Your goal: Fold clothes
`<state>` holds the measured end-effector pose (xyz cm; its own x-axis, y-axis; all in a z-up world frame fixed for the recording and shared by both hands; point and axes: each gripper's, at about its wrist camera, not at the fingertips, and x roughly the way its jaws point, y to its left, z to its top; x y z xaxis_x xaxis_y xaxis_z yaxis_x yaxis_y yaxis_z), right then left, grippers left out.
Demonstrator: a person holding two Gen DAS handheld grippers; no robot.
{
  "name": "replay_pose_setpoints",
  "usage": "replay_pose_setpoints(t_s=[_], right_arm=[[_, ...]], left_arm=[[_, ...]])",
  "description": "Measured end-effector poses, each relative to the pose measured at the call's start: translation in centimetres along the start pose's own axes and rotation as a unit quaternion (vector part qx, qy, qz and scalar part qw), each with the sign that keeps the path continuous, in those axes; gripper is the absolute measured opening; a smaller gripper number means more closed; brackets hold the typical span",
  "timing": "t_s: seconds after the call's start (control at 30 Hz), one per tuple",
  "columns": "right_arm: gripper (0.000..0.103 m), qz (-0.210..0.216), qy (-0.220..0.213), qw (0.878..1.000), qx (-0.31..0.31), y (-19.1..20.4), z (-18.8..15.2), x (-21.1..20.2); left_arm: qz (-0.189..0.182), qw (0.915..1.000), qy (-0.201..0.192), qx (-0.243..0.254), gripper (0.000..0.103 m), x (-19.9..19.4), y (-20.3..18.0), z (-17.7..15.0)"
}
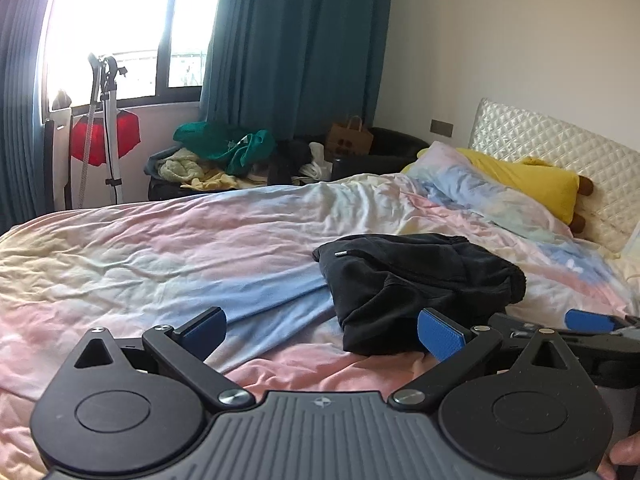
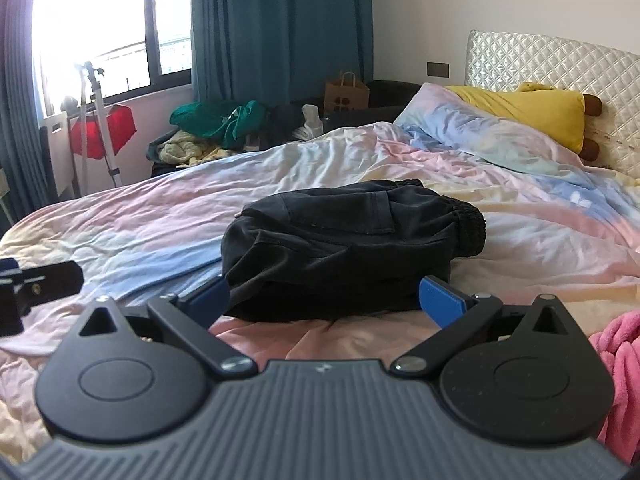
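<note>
Pastel bed (image 2: 160,216), folded black garment (image 2: 344,248) before parted jaws

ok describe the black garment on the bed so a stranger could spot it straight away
Start at the big bed with the pastel pink, blue and yellow cover. Near its middle, just ahead of the open right gripper, lies a folded black garment. It is the only dark thing on the pale cover, with a ribbed elastic band at its right end.
</note>
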<state>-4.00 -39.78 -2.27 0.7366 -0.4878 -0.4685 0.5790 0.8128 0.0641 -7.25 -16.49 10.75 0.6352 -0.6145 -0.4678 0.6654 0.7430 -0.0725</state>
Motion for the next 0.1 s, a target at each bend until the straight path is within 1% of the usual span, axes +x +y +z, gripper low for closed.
replay_pose_setpoints(t_s=[0.1], right_arm=[[0.103,-0.005,0.003,1.0,-0.008,0.31,-0.02,0.03]], left_arm=[[0.005,1.0,-0.001,0.005,0.102,-0.07,-0.2,-0.07]])
